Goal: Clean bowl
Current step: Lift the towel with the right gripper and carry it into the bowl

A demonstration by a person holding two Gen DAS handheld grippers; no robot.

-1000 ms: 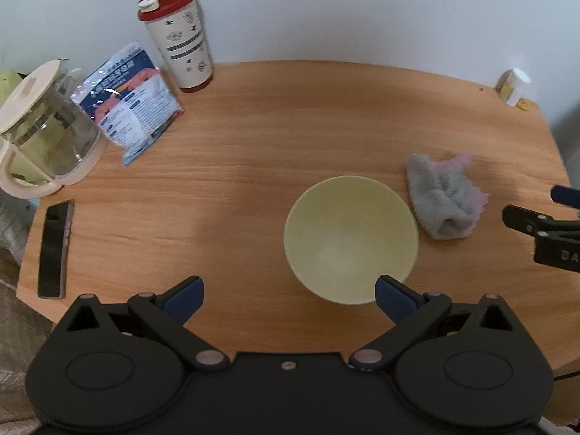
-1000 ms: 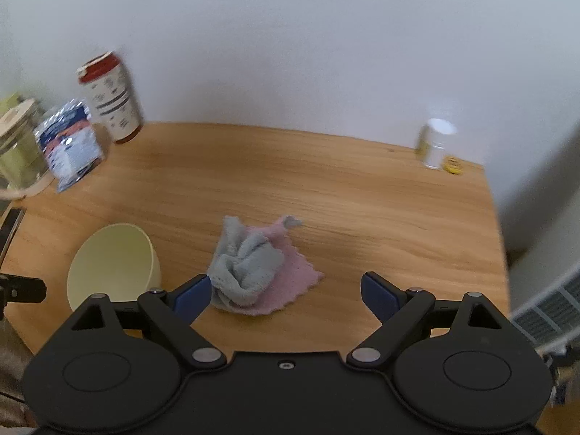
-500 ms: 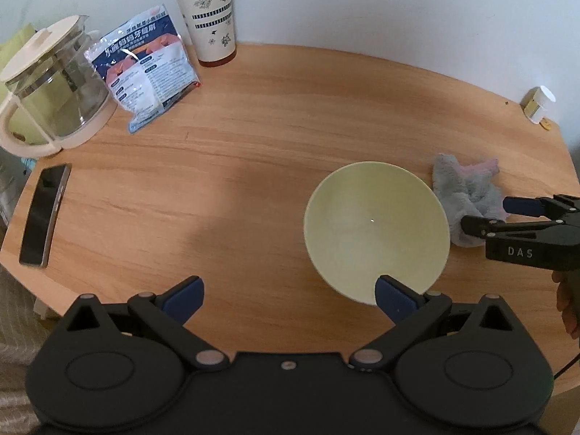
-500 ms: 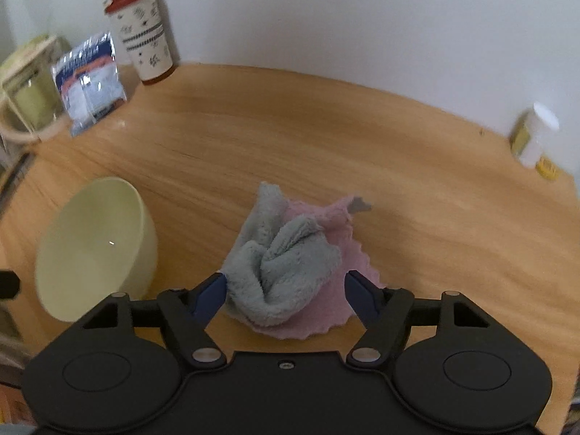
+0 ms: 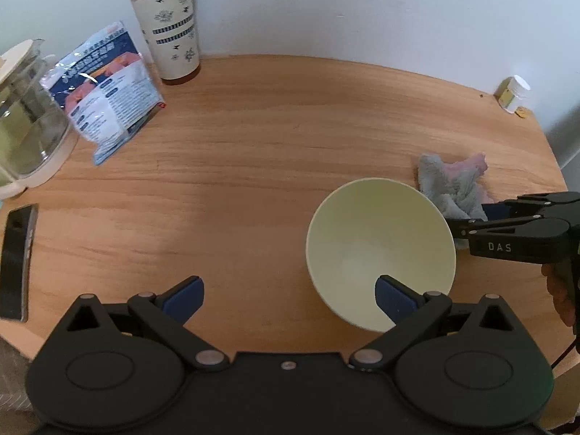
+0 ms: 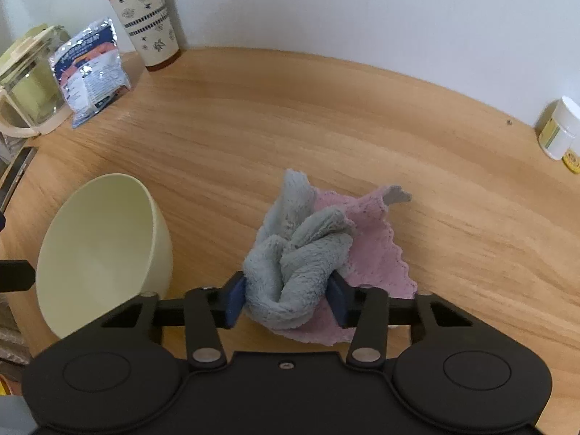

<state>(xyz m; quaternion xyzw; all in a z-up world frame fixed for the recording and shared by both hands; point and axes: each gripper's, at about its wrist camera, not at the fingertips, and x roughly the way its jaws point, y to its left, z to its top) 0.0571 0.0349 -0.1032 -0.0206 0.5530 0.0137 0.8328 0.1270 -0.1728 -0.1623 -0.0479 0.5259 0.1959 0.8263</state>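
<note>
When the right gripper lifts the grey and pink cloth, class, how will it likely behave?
The cloth lies crumpled in soft folds, so it will probably droop limply from the right gripper. Its fluffy pile suggests it is light and unlikely to slip. The loose pink edge may trail on the table.

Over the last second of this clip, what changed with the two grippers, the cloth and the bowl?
The right gripper moved in and closed its jaws on the grey-and-pink cloth, which lies bunched on the table. The left gripper advanced until its right finger overlaps the bowl, jaws open. Bowl, tumbler and packet stayed put.
</note>
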